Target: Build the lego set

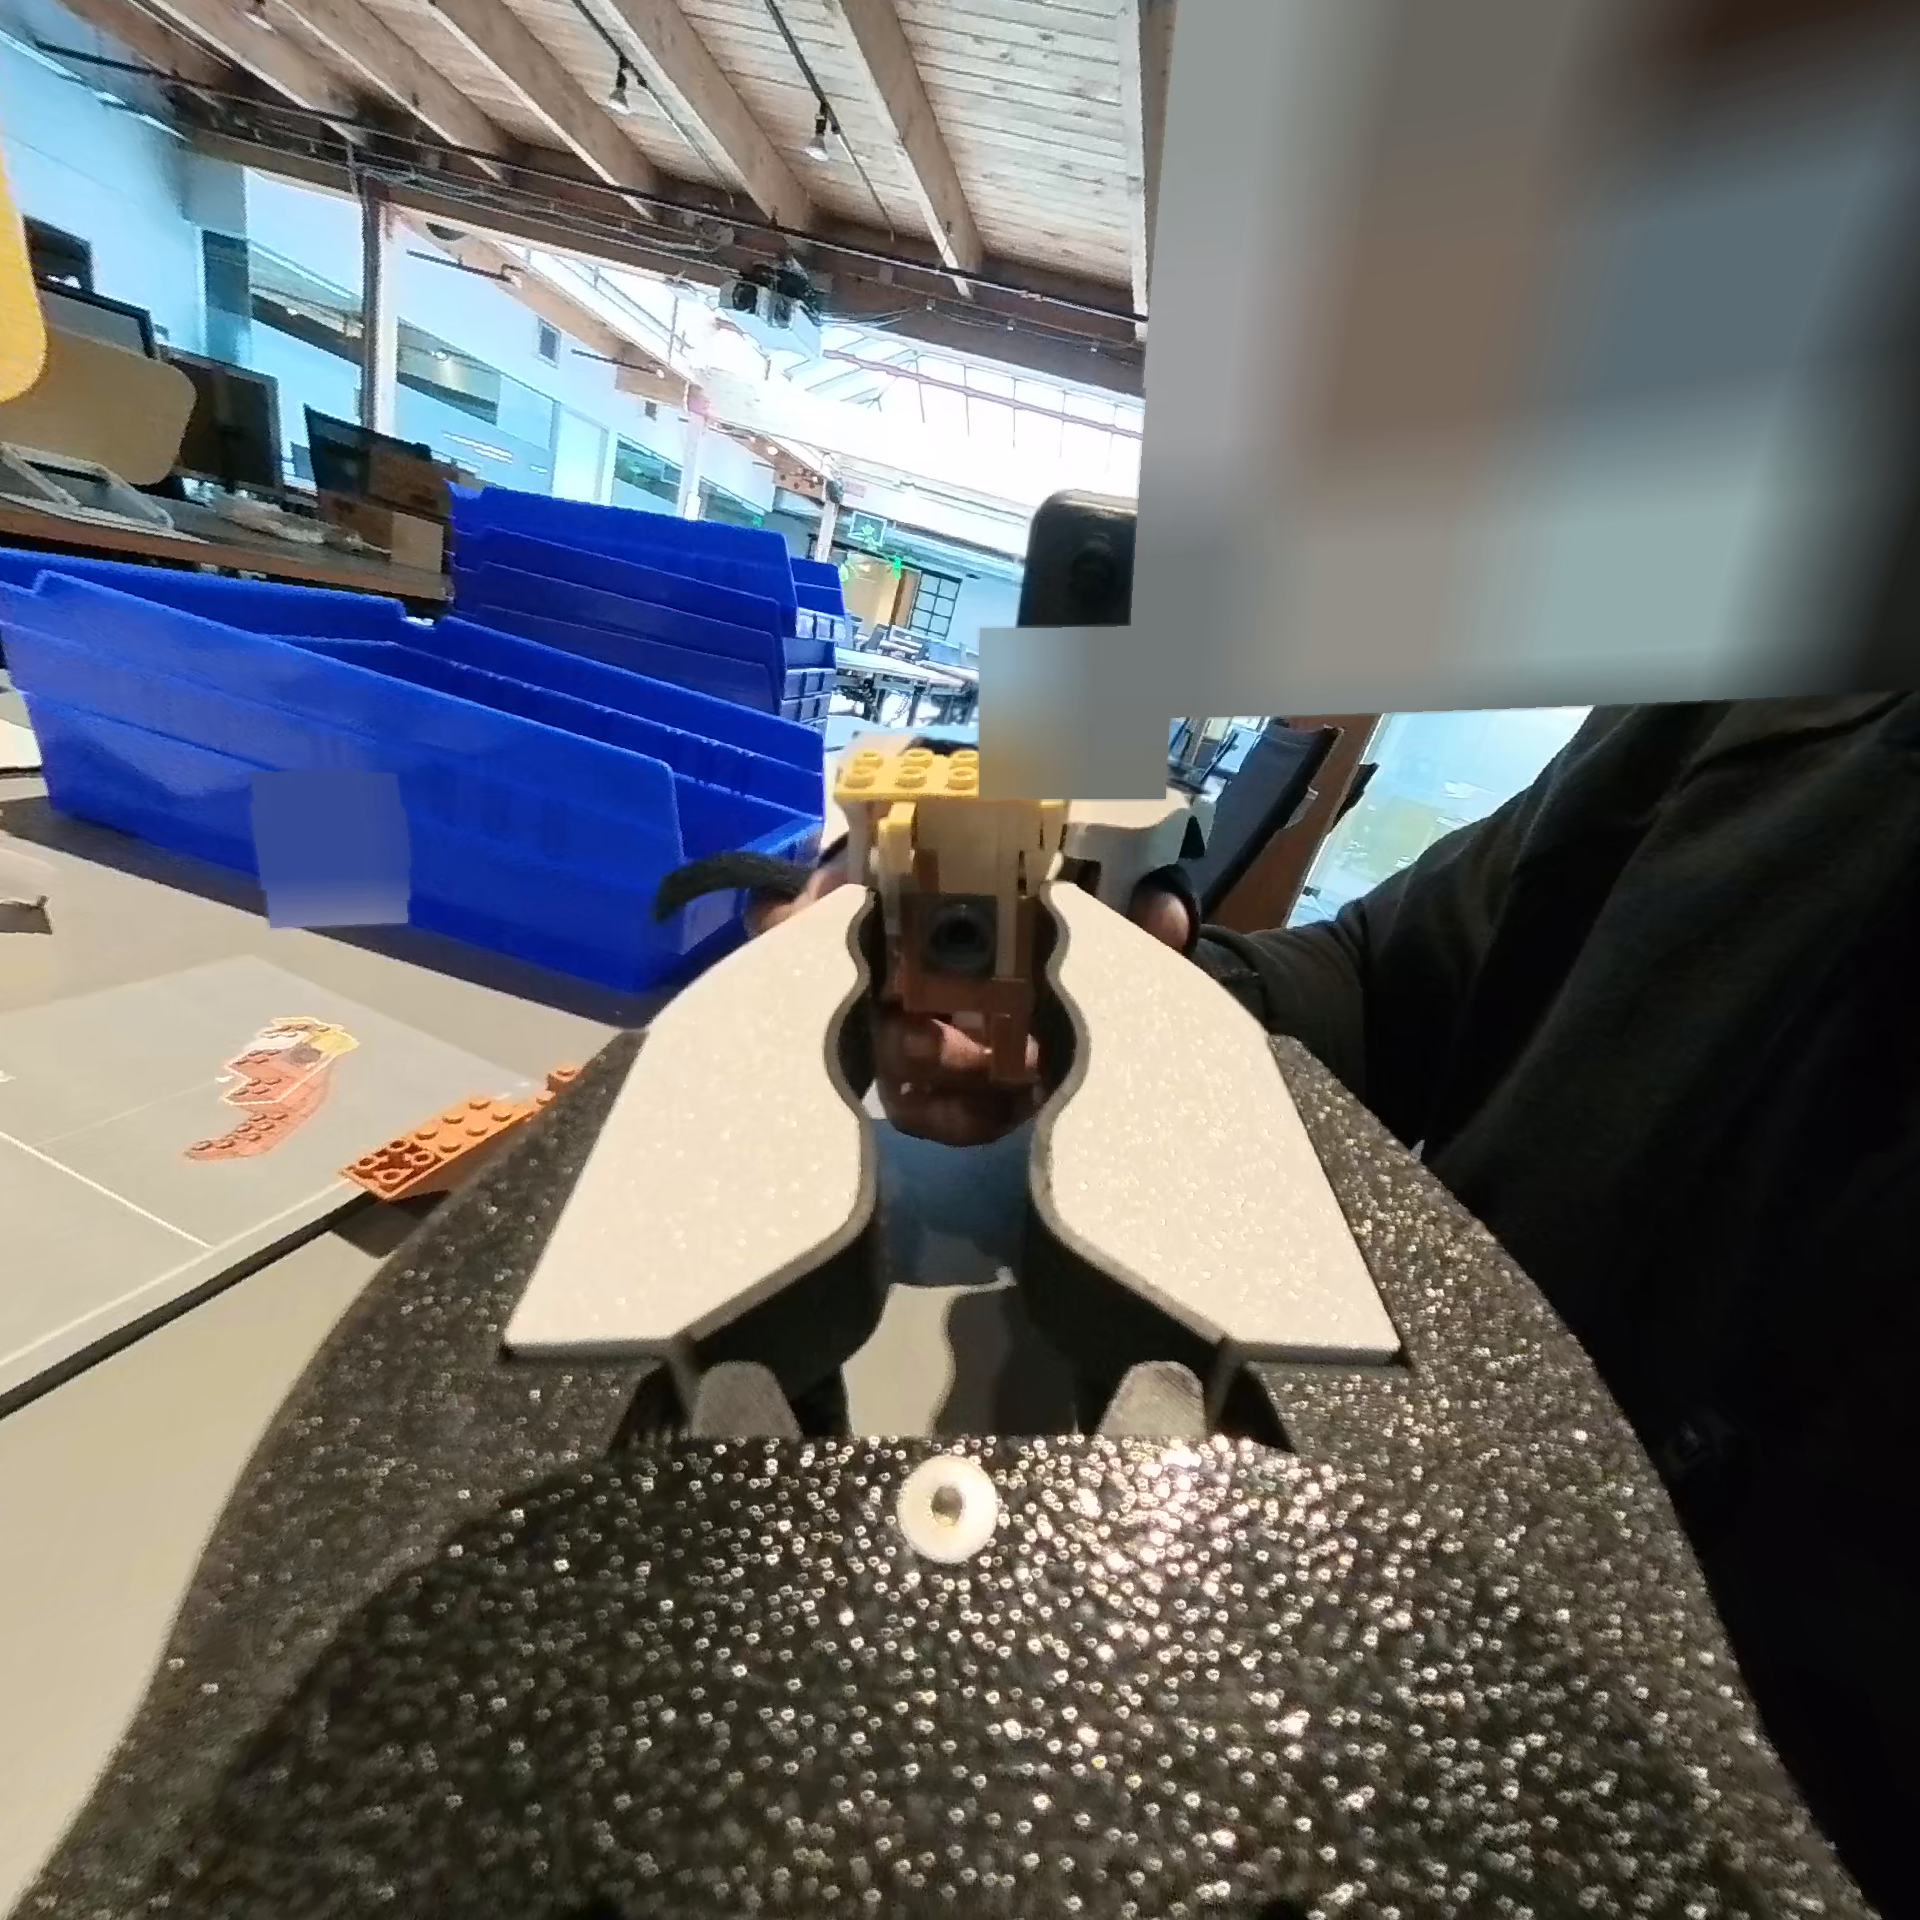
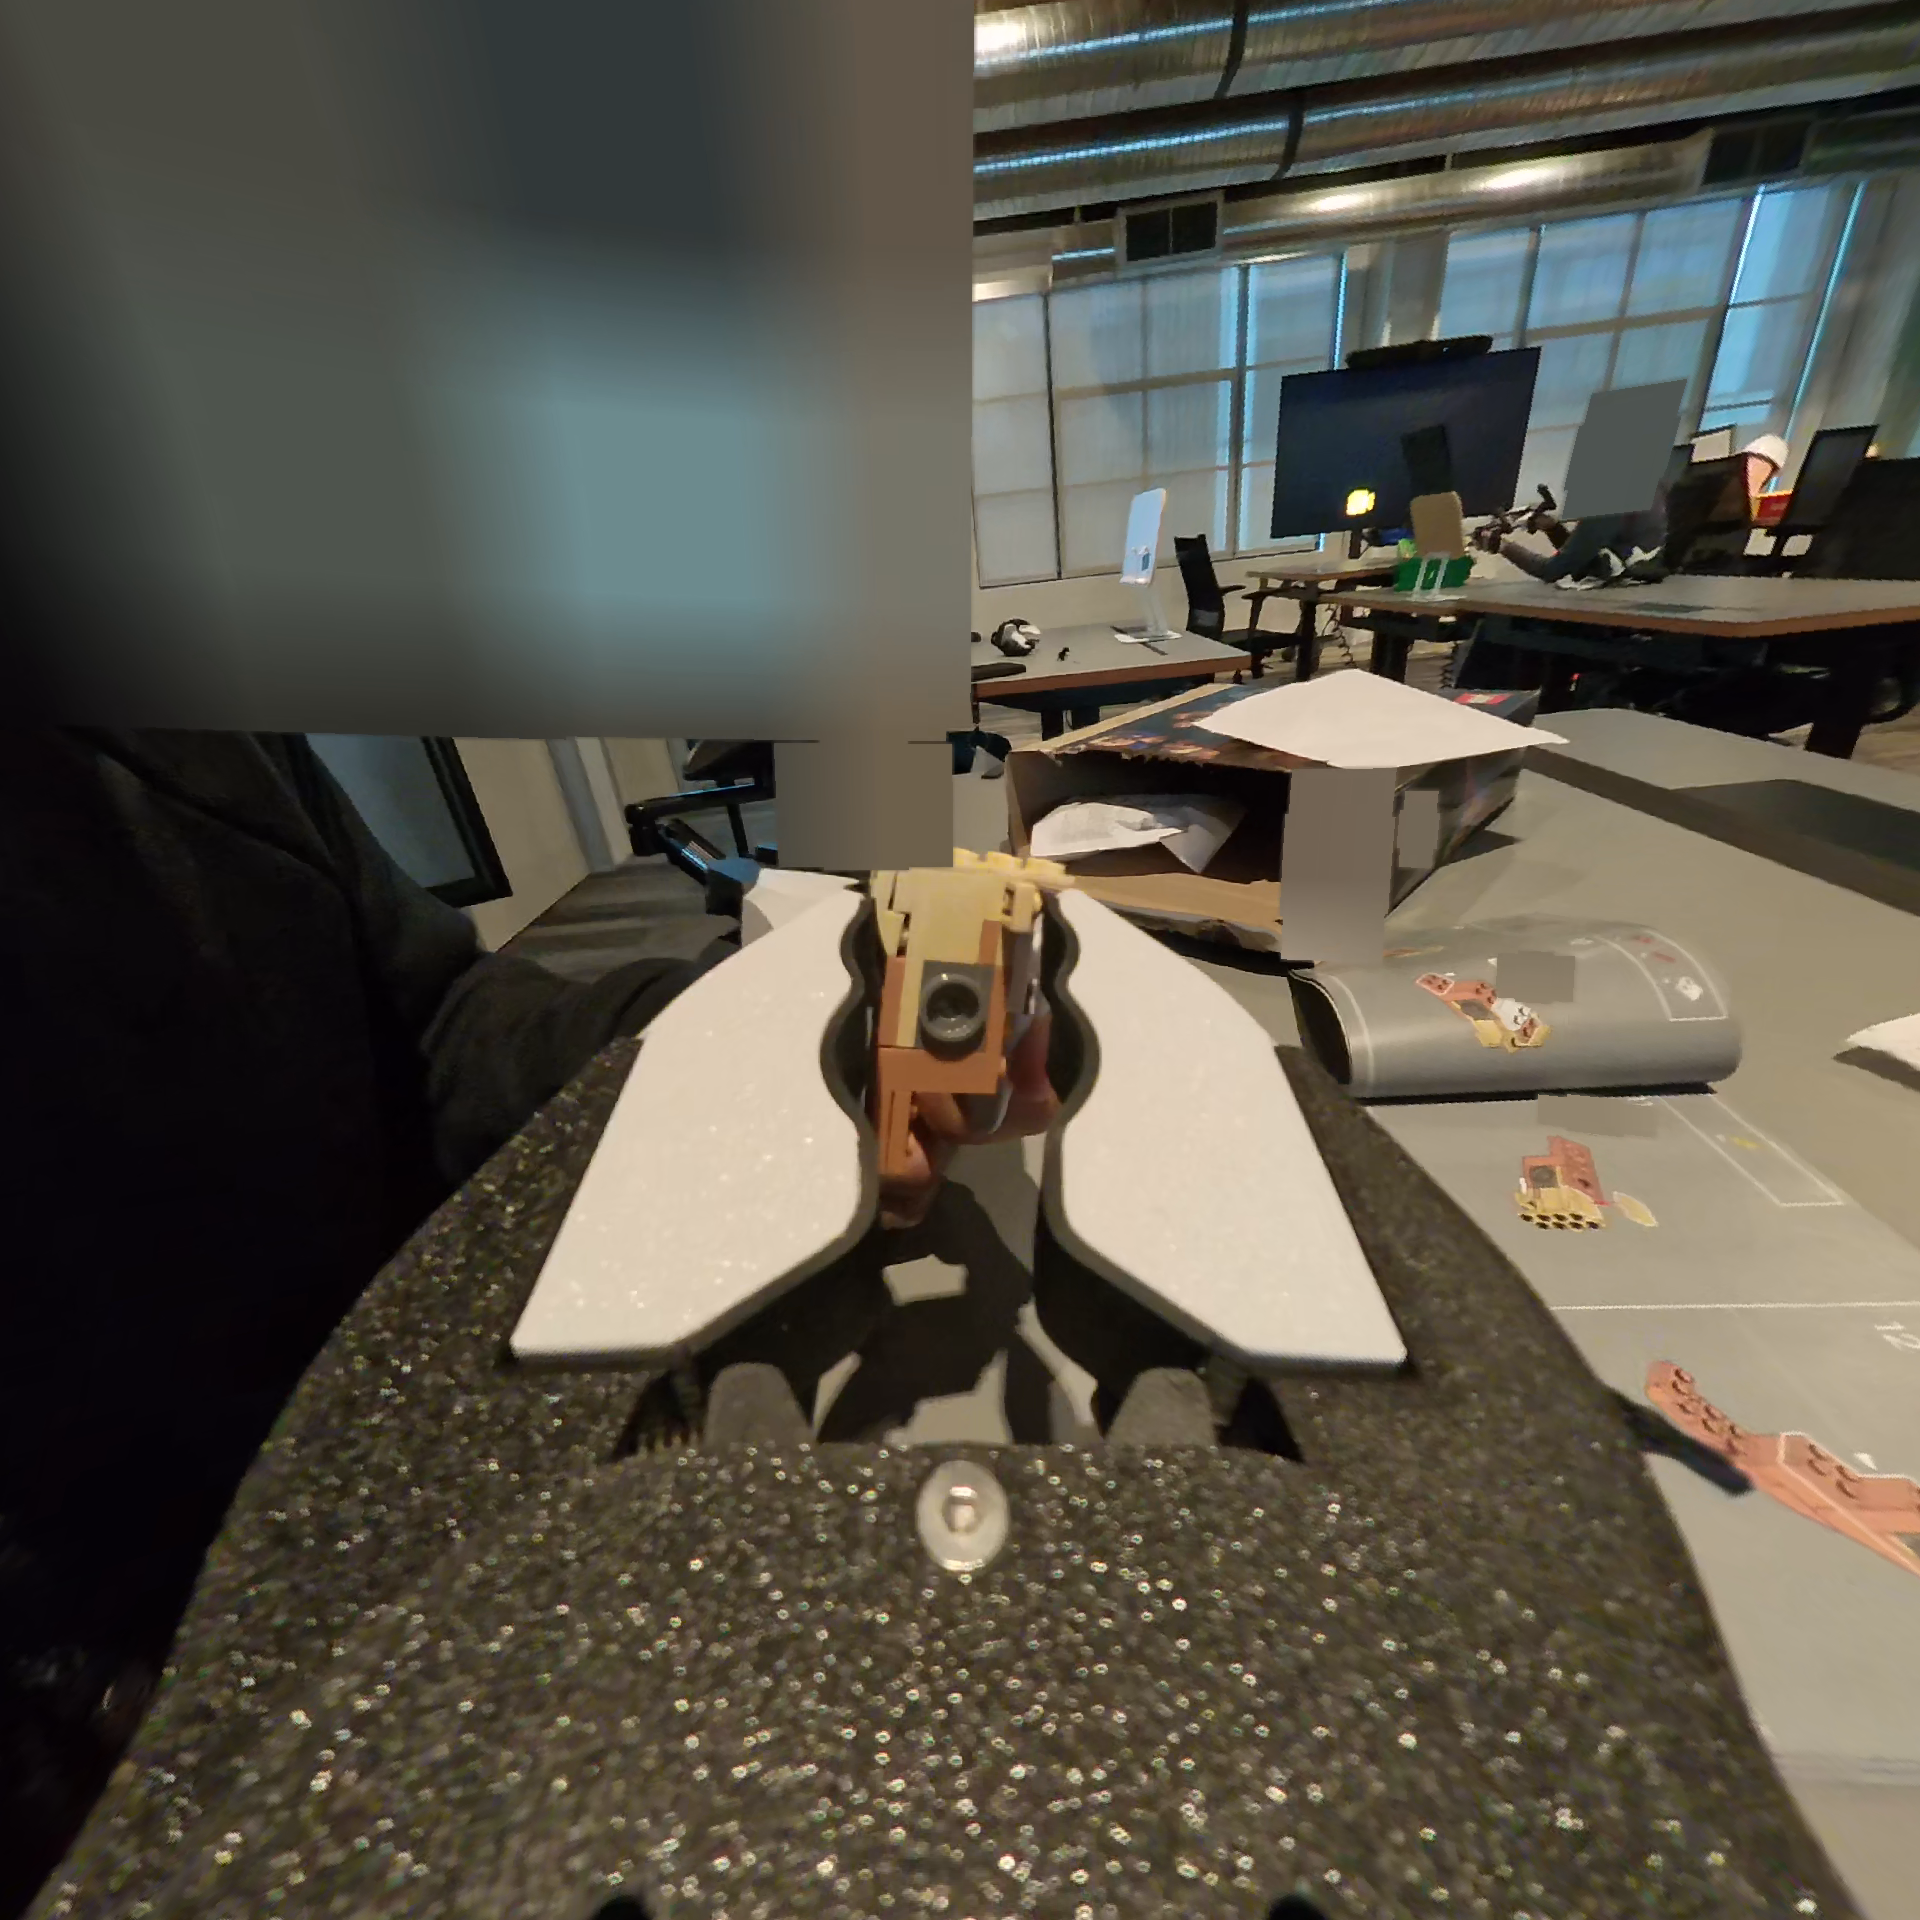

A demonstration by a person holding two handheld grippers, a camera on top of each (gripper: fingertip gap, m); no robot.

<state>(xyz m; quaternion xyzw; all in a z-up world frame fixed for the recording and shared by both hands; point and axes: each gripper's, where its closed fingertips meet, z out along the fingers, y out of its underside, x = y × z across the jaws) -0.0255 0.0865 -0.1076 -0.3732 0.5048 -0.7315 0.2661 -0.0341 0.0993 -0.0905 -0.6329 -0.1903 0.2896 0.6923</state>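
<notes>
Held up off the grey table [image 2: 1558,1278], between two grippers facing each other: a small brown, tan and yellow lego assembly [image 1: 961,914]. Clamped at one end by the left gripper [image 1: 958,940], light grey fingers [image 1: 758,1091] narrowed onto its brown block with the dark grey round socket. Clamped at the other end by the right gripper [image 2: 954,997], fingers [image 2: 727,1101] likewise drawn in on the lego assembly [image 2: 951,997] around a matching dark grey round piece. Long axis apparently running from one gripper straight to the other, so each camera looks at an end face. Yellow studded plate [image 1: 914,774] uppermost at the far end in the left wrist view.

Equal nearness for both grippers; no reach needed. Likely turning point for the next move: a press or twist along that shared axis.

Lying loose on the table, near left: an orange-brown studded wedge plate [image 1: 447,1132] beside the open grey instruction booklet [image 1: 156,1091]. Far left, stacked blue plastic bins [image 1: 468,727]. Far right, an opened cardboard box [image 2: 1195,831].
</notes>
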